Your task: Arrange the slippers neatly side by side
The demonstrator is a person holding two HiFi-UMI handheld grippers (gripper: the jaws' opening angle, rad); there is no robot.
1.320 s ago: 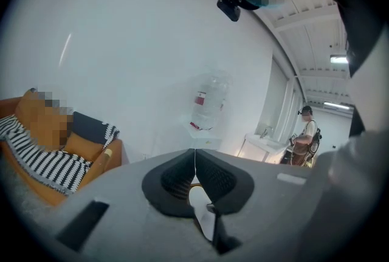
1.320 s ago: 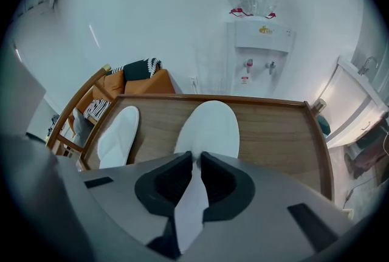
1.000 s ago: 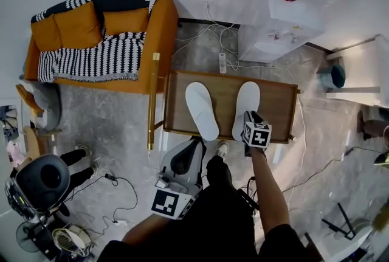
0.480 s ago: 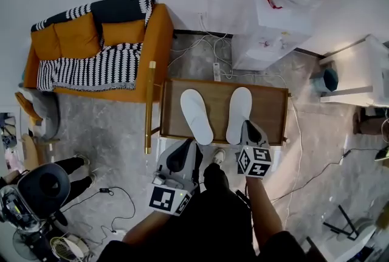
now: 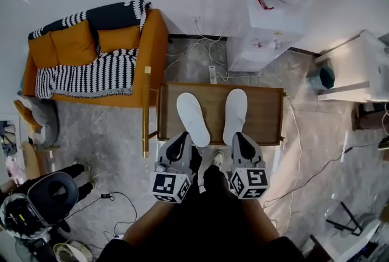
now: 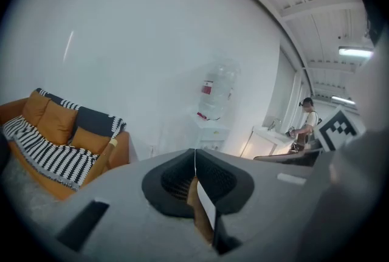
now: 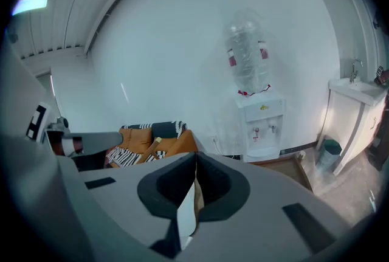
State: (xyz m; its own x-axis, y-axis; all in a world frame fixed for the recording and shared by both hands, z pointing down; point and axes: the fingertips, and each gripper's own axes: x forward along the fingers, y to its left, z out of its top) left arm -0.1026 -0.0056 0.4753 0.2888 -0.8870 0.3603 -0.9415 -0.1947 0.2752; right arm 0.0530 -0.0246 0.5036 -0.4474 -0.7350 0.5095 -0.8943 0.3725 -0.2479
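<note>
left tongs (image 5: 182, 137) closed, empty; right tongs (image 5: 237, 137) just shut, empty; white slippers (image 5: 192, 119) on table (image 5: 267, 113); water bottle's red label (image 7: 231, 59) unreadable.

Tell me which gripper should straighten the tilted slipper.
Probably left. The left gripper is by the heel of the tilted left slipper; the right gripper is by the straighter right slipper.
</note>
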